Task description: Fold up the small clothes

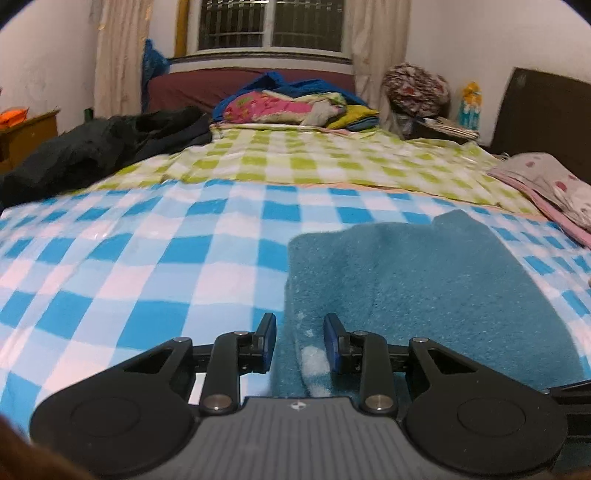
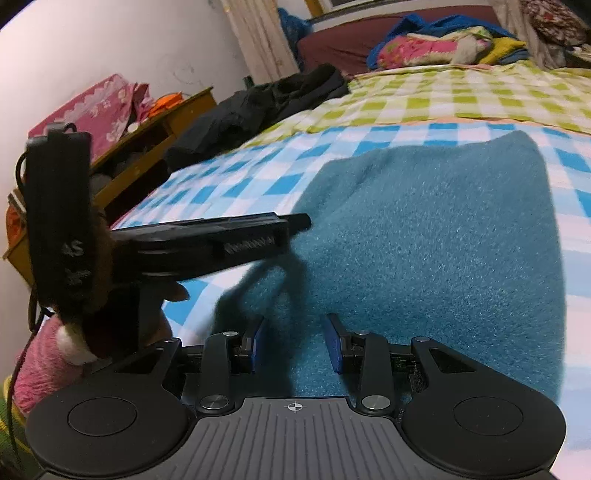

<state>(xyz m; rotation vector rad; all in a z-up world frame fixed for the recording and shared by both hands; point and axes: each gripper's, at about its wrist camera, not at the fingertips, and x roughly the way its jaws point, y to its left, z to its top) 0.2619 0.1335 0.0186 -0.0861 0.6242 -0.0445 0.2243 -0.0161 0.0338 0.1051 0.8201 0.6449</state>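
Two grippers hang over a fuzzy teal cloth (image 1: pixel 424 280) lying flat on the blue checked bed cover (image 1: pixel 129 258), the left gripper (image 1: pixel 300 341) and right gripper (image 2: pixel 295 341) both parted, pinching nothing.

Dim indoor light with a cold bluish cast is tinting both views. The window (image 1: pixel 271 26) is showing dark, giving no daylight. Glare is shining off the checked sheet (image 1: pixel 110 229) in pale patches. A soft shadow is falling across the teal cloth (image 2: pixel 424 236) under the left gripper (image 2: pixel 295 221). Fisheye bending is curving the edges, with dark vignette at the corners. Far objects are smearing slightly; fine grain is showing throughout.
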